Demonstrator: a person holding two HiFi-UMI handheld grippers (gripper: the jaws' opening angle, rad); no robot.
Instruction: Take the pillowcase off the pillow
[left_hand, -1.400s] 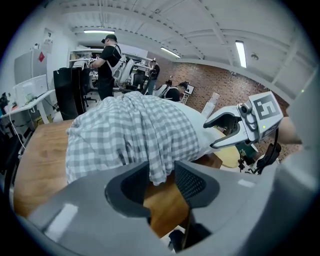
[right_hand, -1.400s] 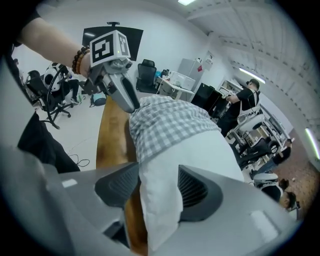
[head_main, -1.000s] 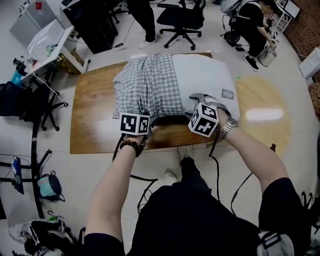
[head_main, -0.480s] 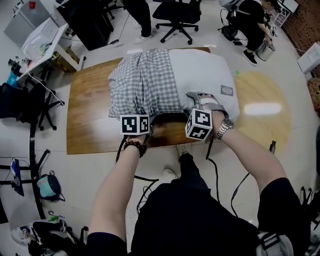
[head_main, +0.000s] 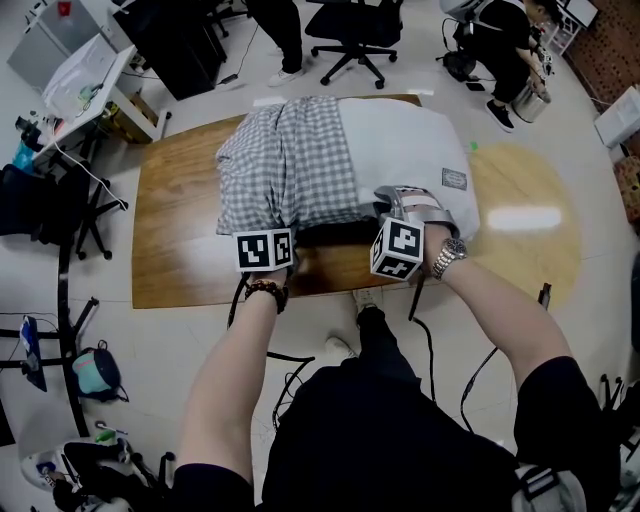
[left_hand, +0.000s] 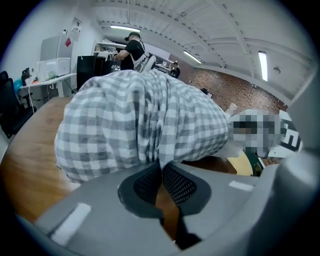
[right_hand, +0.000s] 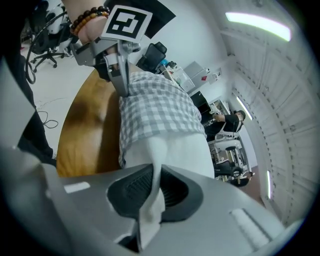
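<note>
**A:** How is the light in your head view?

**B:** Bright and even, coming from overhead. A white glare patch lies on the floor (head_main: 525, 218) at three o'clock, and a paler sheen on my table (head_main: 190, 258) at nine. Straight lines bow toward the rim.

**A:** And the two gripper views?

**B:** Both are fisheye, with black corners. The left one has a ceiling strip light (left_hand: 263, 65) burning at two o'clock. The right has a second strip light (right_hand: 257, 25) blown out at one. At six o'clock my left gripper (left_hand: 161, 164) and right gripper (right_hand: 154, 172) sit too close to the lens, so their grey bodies look soft.
</note>
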